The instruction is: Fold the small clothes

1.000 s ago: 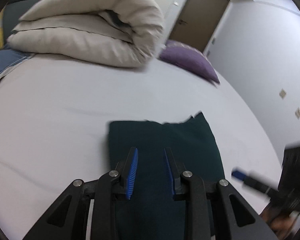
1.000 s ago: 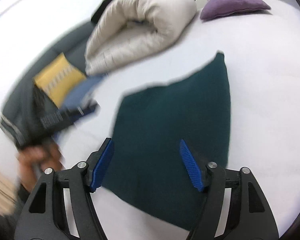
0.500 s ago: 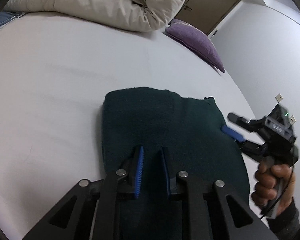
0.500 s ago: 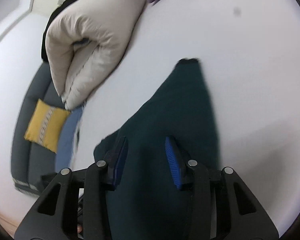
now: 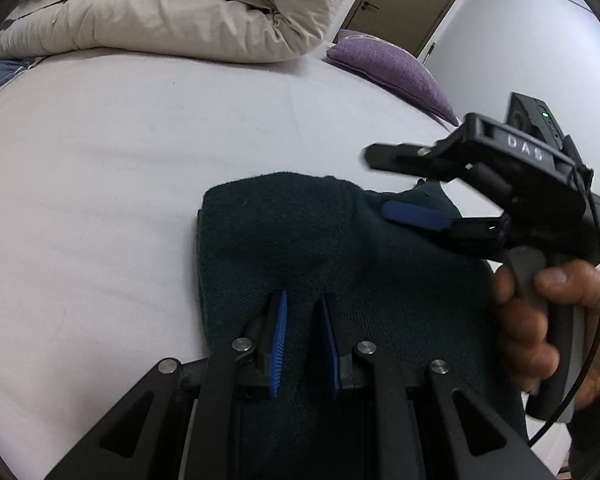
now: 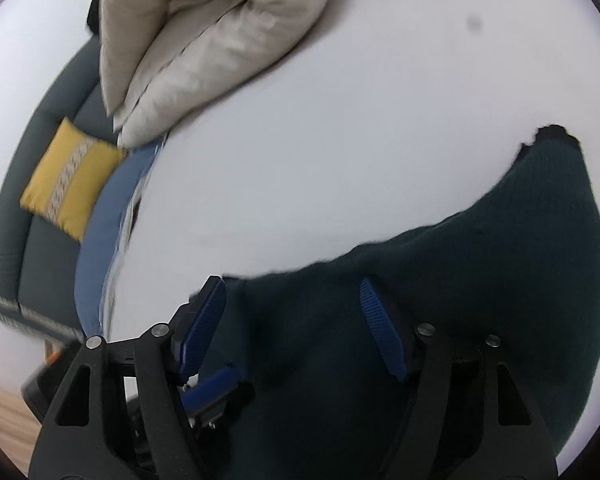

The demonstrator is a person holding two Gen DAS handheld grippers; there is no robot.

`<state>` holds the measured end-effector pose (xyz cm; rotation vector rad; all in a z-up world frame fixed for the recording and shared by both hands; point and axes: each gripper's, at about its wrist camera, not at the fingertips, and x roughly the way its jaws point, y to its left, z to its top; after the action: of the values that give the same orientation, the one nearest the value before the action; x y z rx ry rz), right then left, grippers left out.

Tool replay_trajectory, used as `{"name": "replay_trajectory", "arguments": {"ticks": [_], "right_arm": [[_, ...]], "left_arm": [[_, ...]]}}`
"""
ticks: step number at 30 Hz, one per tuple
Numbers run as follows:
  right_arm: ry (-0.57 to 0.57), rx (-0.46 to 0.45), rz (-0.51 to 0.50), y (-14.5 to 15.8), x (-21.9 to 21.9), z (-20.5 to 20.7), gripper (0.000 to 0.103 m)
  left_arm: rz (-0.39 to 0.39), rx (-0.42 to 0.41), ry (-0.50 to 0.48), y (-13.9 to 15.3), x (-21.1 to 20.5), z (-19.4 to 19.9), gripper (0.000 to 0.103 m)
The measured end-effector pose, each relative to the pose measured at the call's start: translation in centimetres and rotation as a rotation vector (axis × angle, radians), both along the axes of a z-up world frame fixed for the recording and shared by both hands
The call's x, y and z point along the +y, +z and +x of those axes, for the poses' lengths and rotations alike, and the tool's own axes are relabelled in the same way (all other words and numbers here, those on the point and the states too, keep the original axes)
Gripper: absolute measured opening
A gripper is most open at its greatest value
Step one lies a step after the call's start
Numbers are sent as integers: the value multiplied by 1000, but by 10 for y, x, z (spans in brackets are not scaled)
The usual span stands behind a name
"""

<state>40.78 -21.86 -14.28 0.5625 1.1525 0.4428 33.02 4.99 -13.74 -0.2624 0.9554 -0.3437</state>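
A dark green knitted garment (image 5: 312, 248) lies folded on the white bed sheet (image 5: 112, 168); it also shows in the right wrist view (image 6: 500, 280). My left gripper (image 5: 303, 312) is low over the garment's near end with its blue pads a narrow gap apart and cloth between them. My right gripper (image 6: 294, 292) is open wide over the garment's edge. It shows from the side in the left wrist view (image 5: 392, 184), above the garment's far right corner, held by a hand (image 5: 548, 320).
A rolled beige duvet (image 5: 180, 12) lies at the back of the bed and shows in the right wrist view (image 6: 204, 36). A purple pillow (image 5: 392, 68) lies at the back right. A grey sofa (image 6: 32, 208) with a yellow cushion (image 6: 70, 184) stands beside the bed.
Both grippers moved closer to the garment. The right gripper opened wider and shifted over the garment's edge. The left gripper stayed nearly closed over the near end.
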Motion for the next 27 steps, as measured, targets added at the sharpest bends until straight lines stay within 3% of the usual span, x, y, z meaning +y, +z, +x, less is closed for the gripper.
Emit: {"name": "replay_trajectory", "arguments": {"ticks": [3, 5, 8, 11, 13, 14, 16, 18, 21, 23, 26, 27], "right_arm": [[-113, -12, -8, 9, -25, -8, 66], [-136, -37, 50, 21, -40, -23, 66], [-81, -74, 187, 42, -57, -72, 68], [15, -84, 264, 41, -62, -122, 74], [83, -69, 217, 26, -61, -150, 73], [110, -151, 196, 24, -66, -169, 72], [112, -191, 214, 21, -79, -195, 72], [106, -172, 230, 18, -92, -217, 72], [125, -185, 81, 15, -100, -250, 73], [125, -210, 57, 13, -110, -267, 73], [40, -134, -7, 0, -129, -277, 74], [22, -135, 13, 0, -127, -276, 74]], "left_arm": [[15, -8, 0, 1, -1, -2, 21], [26, -13, 1, 1, -2, -2, 21], [44, -22, 3, 1, -4, -4, 21], [58, -26, 6, 1, -7, -4, 21], [81, -35, 3, 2, -10, -5, 21], [94, -39, 2, 3, -12, -6, 21], [114, -45, 2, 3, -14, -6, 21], [132, -51, 2, 3, -16, -6, 21], [158, -65, 2, 4, -19, -8, 21], [179, -73, 4, 4, -22, -10, 21], [213, -88, 7, 5, -26, -12, 21], [220, -91, 7, 5, -27, -12, 21]]}}
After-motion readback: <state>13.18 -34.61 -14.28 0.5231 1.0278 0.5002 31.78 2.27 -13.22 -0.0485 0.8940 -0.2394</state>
